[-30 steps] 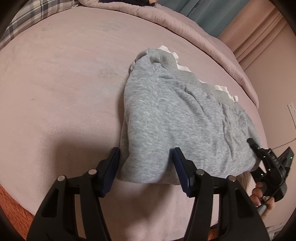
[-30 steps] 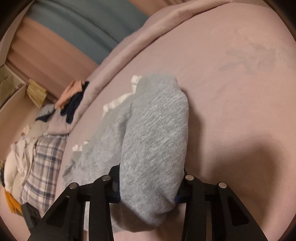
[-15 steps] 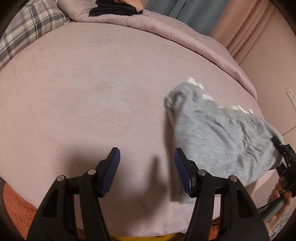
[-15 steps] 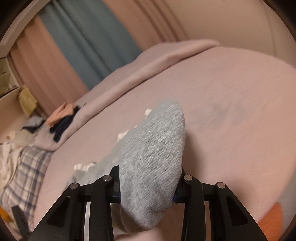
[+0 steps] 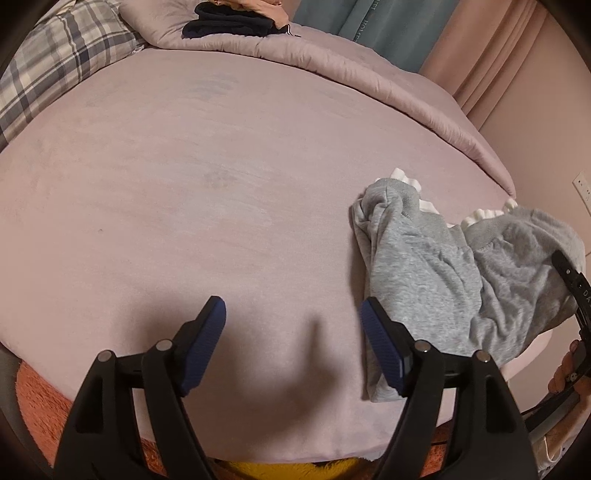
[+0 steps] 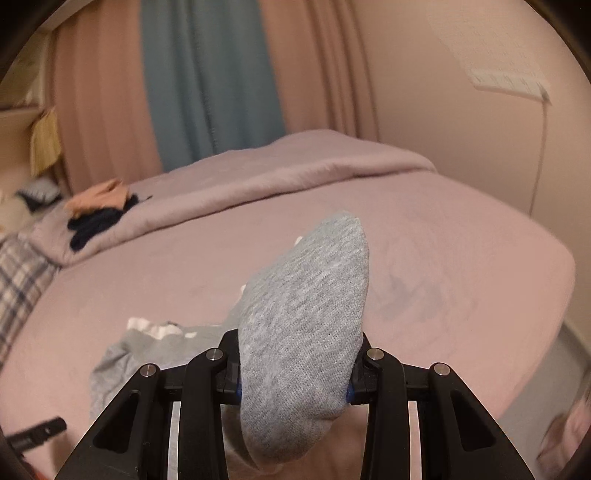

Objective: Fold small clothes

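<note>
A small grey sweatshirt garment with white frilled trim lies crumpled at the right edge of the pink bed. My right gripper is shut on a thick fold of this grey garment and lifts it off the bed. It shows as a black finger at the garment's right end in the left wrist view. My left gripper is open and empty above the bare sheet, its right finger beside the garment's near edge.
A rolled pink duvet runs along the far side of the bed. Dark and peach clothes lie on it. A plaid pillow sits at the far left. An orange rug lies below the bed's near edge. Curtains hang behind.
The right gripper has pulled the grey garment to the right and lifted it. My left gripper, which had the garment's edge between its open fingers, now stands over bare sheet.
</note>
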A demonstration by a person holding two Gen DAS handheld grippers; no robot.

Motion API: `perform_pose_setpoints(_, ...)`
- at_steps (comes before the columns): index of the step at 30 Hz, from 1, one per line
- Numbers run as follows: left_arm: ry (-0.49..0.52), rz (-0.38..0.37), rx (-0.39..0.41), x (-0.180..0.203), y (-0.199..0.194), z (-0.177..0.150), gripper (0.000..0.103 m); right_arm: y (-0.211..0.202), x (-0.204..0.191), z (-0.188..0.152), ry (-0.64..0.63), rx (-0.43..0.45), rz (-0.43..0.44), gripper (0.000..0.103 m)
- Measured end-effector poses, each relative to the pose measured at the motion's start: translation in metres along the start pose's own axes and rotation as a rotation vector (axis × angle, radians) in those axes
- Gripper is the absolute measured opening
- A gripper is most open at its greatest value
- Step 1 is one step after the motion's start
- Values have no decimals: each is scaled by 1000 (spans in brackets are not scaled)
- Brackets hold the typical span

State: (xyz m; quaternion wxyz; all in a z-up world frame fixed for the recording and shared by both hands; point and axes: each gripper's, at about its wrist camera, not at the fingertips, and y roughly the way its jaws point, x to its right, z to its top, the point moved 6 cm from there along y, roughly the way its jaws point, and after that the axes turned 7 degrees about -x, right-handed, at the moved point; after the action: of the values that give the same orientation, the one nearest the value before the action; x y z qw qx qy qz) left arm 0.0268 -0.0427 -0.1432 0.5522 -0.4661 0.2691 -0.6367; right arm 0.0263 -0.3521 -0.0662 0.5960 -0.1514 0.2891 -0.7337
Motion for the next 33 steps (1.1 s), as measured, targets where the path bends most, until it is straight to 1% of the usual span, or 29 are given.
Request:
perform_pose_setpoints(4,0,9,-5,-2,0,-2,78,-5,-22,5,-107,22,16,38)
perform_pose_setpoints(8,-6,3,-6,-2,-2,-2,78,-8,-40,4,-164,16,73,38)
perform_pose_setpoints(12,-7,10,-5,-3,-1,-2,79,-9,-58,-5,-222,6,105,38)
perform_pose_setpoints(17,-18,5,-12,-5,1,-2,79,-6,-82,-20,-281,-36,161,38)
perform_pose_setpoints(21,-20,11,-7,-5,0,-2,79,-1,-94,-32,-325,-74,168,38)
perform_pose_setpoints(24,-29,7,-9,-7,1,-2,79,3,-103,-40,-345,-111,189,38)
perform_pose_setpoints(33,-46,-2,4,-9,-1,-3,79,18,-117,-61,-390,-194,225,39)
